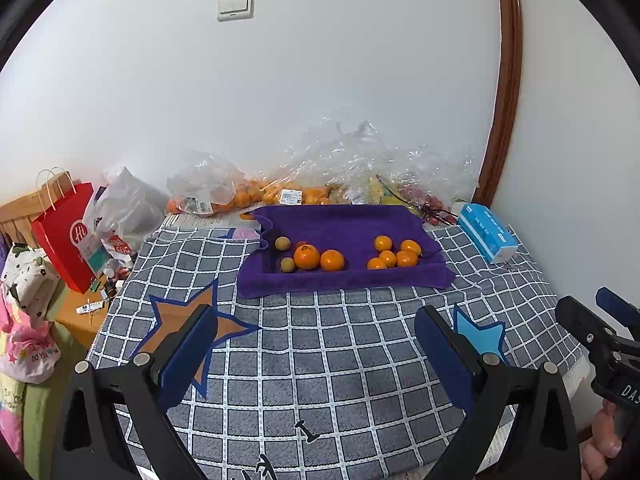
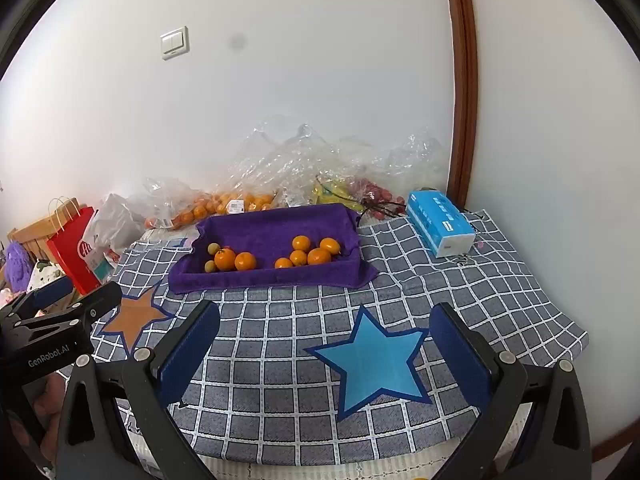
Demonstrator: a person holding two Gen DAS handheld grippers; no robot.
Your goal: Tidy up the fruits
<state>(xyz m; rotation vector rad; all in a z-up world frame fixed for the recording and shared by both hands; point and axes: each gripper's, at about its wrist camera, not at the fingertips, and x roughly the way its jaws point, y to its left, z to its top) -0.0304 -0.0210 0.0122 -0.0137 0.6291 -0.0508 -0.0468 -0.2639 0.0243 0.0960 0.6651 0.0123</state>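
Left wrist: tool agape, hovering.

Left gripper: jaws spread wide, nothing between the blue pads, held level at the near edge. Right gripper: jaws likewise wide apart, empty, level, just right of the left one. Bare hand on right handle.

Plain white wall behind worktop, evenly lit, no hard shadows. Double light switch mounted high on wall. Curved brown wooden door frame at right. Worktop covered by grey grid-pattern cloth with orange star and blue star. Low wooden furniture at far left.
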